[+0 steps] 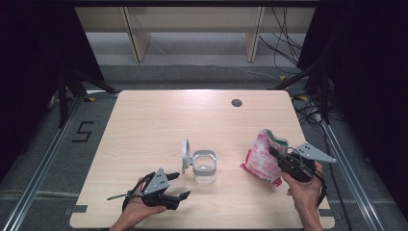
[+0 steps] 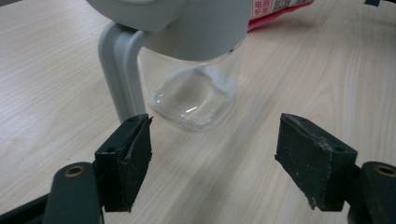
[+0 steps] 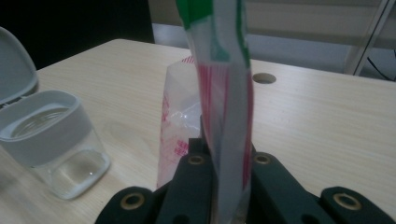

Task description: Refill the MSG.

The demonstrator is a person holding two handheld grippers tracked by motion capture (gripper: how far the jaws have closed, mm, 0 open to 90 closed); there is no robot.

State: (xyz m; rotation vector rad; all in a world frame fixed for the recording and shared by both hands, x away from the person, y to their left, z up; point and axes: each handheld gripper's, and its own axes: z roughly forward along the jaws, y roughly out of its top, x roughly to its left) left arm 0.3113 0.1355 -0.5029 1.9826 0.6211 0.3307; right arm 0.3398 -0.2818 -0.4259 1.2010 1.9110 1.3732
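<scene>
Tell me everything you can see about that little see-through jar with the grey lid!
The jar is a small clear container, glass or plastic by its look, with rounded corners and a thick bottom. A pale grey collar wraps its top, and its grey lid is flipped open, standing up on a hinge at its left. It looks empty. It stands upright near the middle of the wooden table, touching nothing else, between the open left gripper and the red and white bag.

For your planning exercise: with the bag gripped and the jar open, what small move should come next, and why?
Probably carry the bag over the jar. The right gripper is shut on it, the lid stands open, and the left gripper, jaws apart, waits beside the jar.
</scene>
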